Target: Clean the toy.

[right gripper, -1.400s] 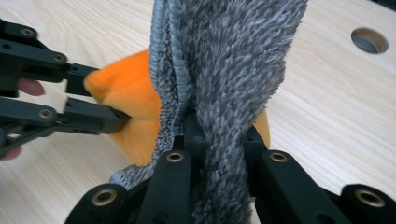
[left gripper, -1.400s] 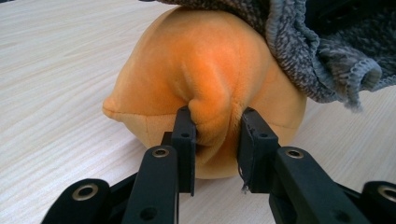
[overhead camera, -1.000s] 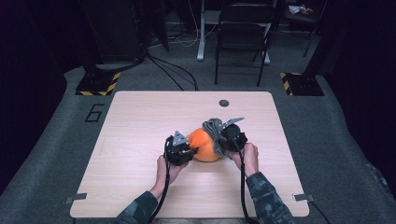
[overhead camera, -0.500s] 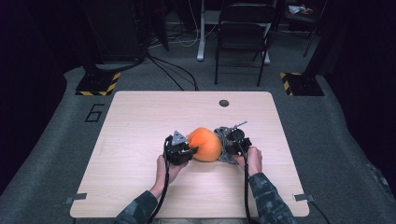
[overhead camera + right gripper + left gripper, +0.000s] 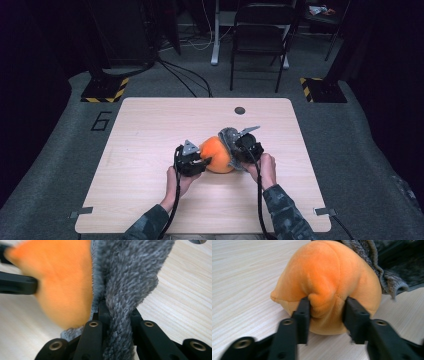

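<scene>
Item: rounded orange plush toy [image 5: 216, 154], short velvety pile, seamed, soft enough to bunch into a fold; partly sheathed on one side by a grey fuzzy knitted cover [image 5: 229, 136] of coarser, looped texture with a ribbed edge. Location: lying on the pale wood-grain table [image 5: 150, 125], in the near half, slightly right of centre, between the two hands.

Left gripper [image 5: 325, 312]: black, two flat rectangular pads on bolted arms, lying low along the table and touching the toy's left flank. Its jaws have just been opening; a puckered fold of orange plush sits between the pads, which appear still to press on it, though the contact on the right pad is hard to judge.

Right gripper [image 5: 117, 315]: black, jaws drawn close together, pinching a thick twisted fold of the grey cover at the toy's right side; the orange body lies just beside that fold, blurred in the right gripper view.

Also present: a small dark round disc [image 5: 240, 110] set in the table's far edge; a black folding chair [image 5: 260, 40] on the grey carpet beyond.
</scene>
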A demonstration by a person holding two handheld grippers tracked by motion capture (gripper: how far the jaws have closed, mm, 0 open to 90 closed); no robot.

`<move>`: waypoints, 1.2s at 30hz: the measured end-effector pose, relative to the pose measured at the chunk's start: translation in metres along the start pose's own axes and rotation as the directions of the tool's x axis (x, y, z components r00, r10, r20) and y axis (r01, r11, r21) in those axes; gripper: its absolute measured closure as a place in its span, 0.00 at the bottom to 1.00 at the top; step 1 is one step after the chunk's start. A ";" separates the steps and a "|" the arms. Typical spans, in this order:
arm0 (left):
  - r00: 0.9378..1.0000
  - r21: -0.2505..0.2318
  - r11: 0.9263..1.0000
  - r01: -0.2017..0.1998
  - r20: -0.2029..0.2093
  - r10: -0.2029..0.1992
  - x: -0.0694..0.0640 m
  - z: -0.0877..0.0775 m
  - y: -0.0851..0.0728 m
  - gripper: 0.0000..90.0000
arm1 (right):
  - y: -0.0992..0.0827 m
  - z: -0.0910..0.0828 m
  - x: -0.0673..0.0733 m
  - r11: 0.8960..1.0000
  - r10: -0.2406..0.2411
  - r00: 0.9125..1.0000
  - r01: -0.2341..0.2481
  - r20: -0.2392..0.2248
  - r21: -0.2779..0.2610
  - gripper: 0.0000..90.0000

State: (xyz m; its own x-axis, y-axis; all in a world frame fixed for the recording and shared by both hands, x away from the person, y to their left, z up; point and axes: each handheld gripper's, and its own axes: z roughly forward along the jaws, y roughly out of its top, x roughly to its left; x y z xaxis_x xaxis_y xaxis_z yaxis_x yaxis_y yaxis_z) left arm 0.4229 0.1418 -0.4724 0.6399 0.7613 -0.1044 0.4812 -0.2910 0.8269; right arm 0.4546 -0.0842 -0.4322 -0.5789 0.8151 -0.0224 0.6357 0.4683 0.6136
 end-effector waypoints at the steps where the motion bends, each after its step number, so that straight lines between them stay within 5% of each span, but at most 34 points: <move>1: 1.000 -0.005 1.000 -0.009 0.016 0.010 0.002 -0.002 0.000 0.58 | -0.001 0.003 -0.001 1.000 0.000 1.000 0.000 -0.002 0.009 0.88; 6: 0.998 -0.008 0.998 -0.060 0.017 0.060 0.004 -0.003 -0.001 0.41 | -0.005 0.004 -0.012 0.999 0.035 0.999 -0.035 -0.026 0.007 0.88; 8: 0.995 -0.007 0.996 -0.089 0.034 0.089 0.000 0.004 -0.002 0.43 | -0.005 0.005 -0.012 0.999 0.038 0.999 -0.038 -0.025 0.007 0.88; 11: 0.994 -0.004 0.995 -0.104 0.017 0.104 -0.003 0.008 -0.002 0.59 | -0.005 0.006 -0.012 0.999 0.031 0.999 -0.031 -0.011 0.010 0.88; 16: 0.997 -0.017 0.997 -0.070 -0.034 0.070 -0.007 0.007 0.000 0.80 | -0.005 0.004 -0.015 0.999 0.046 0.999 -0.046 -0.014 -0.005 0.88; 21: 0.999 -0.043 0.999 -0.014 -0.042 0.012 -0.012 -0.002 0.008 0.83 | 0.006 -0.021 -0.013 0.995 0.051 0.999 -0.052 -0.020 -0.088 0.88; 26: 0.999 -0.051 0.999 0.016 -0.037 -0.018 -0.016 -0.009 0.014 0.83 | 0.019 -0.047 0.011 0.984 -0.004 0.998 -0.009 -0.070 -0.179 0.88; 29: 0.999 -0.043 0.999 0.014 -0.033 -0.015 -0.017 -0.009 0.013 0.83 | 0.020 -0.041 0.028 0.987 -0.061 0.996 0.050 -0.069 -0.152 0.88; 32: 0.999 -0.025 1.000 0.010 -0.031 -0.010 -0.015 -0.005 0.009 0.83 | 0.015 -0.022 0.029 0.991 -0.086 0.996 0.085 -0.011 -0.101 0.88; 36: 1.000 -0.022 1.000 0.004 -0.025 -0.005 -0.014 -0.004 0.009 0.81 | 0.009 -0.013 0.013 0.998 -0.028 0.999 0.027 -0.018 -0.063 0.88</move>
State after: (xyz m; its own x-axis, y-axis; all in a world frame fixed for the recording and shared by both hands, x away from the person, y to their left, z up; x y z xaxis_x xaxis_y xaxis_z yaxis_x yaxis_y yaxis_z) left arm 0.4162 0.1310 -0.4620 0.6223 0.7771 -0.0943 0.4704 -0.2749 0.8386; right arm 0.4463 -0.0742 -0.4165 -0.6053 0.7956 -0.0255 0.5866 0.4675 0.6613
